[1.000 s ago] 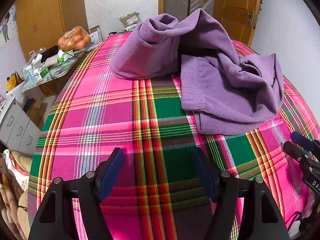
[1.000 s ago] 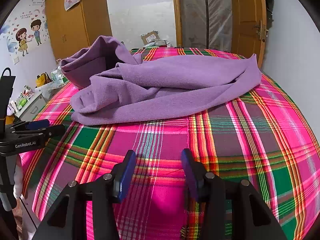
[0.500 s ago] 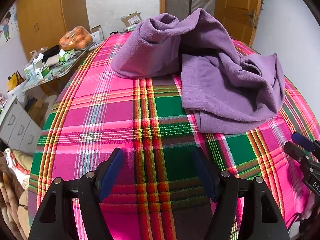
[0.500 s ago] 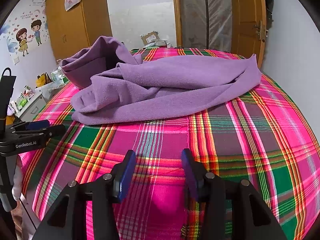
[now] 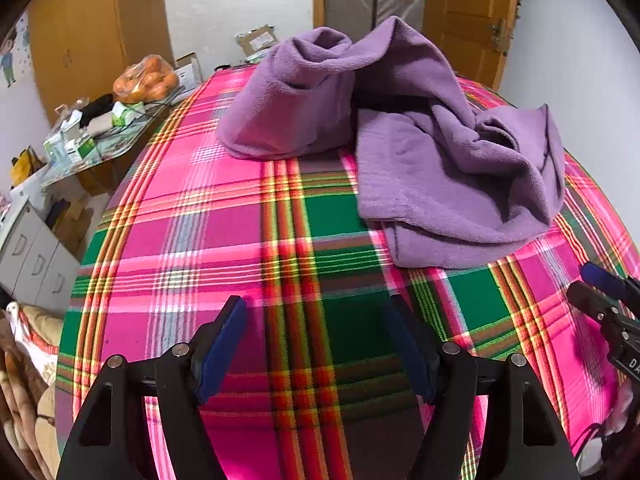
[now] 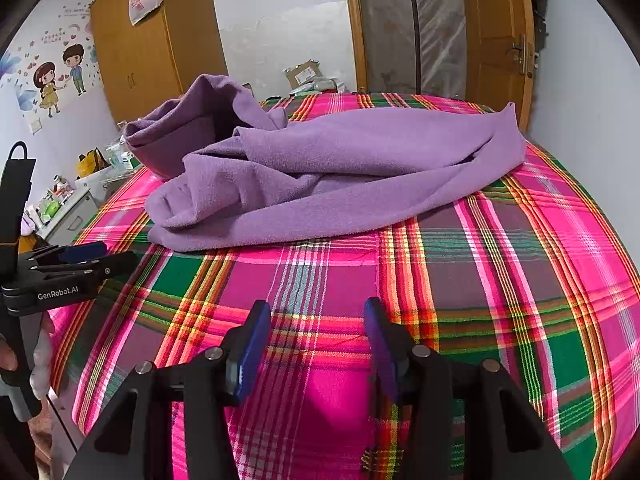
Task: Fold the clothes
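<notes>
Nearest to me, the left gripper [image 5: 316,316] hangs over the near edge of the plaid cloth [image 5: 224,216] with its blue-padded fingers [image 5: 224,340] spread wide and nothing between them. The right gripper [image 6: 318,318] sits alongside, its jaws parted too, a little less widely, and just as empty. Each one shows in the other's view: the right gripper pokes in at the far right of the left camera, and the left one, with white lettering on its black body, sits at the left edge of the right camera, a hand [image 6: 8,360] partly visible below it.

Beyond both, well apart from either gripper, the purple fleece garment [image 6: 332,176] lies crumpled on the plaid surface, one open end standing up at the far left, the rest bunched in loose folds toward the right.

Off to the left stands a cluttered side table [image 5: 86,152] with a bag of oranges [image 5: 146,84] and small boxes on it. Farther back are a wooden wardrobe [image 6: 140,48], cartoon wall stickers [image 6: 60,76], a cardboard box [image 6: 304,74] and a wooden door [image 6: 502,40].
</notes>
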Available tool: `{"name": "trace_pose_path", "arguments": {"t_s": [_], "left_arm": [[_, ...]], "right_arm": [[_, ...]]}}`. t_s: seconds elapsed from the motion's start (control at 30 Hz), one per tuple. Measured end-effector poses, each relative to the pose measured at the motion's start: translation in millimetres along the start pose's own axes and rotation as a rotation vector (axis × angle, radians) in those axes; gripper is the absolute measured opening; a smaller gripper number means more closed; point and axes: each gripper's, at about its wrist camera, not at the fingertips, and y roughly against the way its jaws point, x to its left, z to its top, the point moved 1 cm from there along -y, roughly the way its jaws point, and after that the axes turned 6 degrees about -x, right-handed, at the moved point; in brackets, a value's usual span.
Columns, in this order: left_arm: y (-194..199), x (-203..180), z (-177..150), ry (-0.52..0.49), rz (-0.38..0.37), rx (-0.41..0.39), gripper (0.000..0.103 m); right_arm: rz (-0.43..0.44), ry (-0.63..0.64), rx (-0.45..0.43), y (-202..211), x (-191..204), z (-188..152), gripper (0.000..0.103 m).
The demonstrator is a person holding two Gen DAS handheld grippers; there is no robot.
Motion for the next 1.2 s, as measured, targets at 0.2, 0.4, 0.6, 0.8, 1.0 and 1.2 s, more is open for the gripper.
{"name": "trace_pose_path", "arguments": {"t_s": [0.2, 0.4, 0.6, 0.8, 1.0, 1.2], "left_arm": [[-1, -18, 4, -0.063, -0.092, 0.003, 0.072], [5, -35, 15, -0.137, -0.119, -0.057, 0.069], [4, -41, 29, -0.215, -0.130, -0.096, 0.069], [-6, -43, 33, -0.277, -0.144, -0.093, 0.065], [-10, -45, 30, -0.316, -0.154, -0.107, 0.065], [-10, -53, 32, -0.342, -0.172, -0.134, 0.049]], "right_arm": [[0.063, -0.075, 0.026, -4, -8, 6, 0.058], [0.134, -0.173, 0.062, -15, -13, 17, 0.058], [0.183, -0.224, 0.094, -34, -8, 30, 0.057], [0.196, -0.265, 0.100, -47, -9, 40, 0.054], [0.217, -0.352, 0.093, -56, -22, 44, 0.045], [0.239, -0.360, 0.097, -66, -19, 45, 0.017]]}}
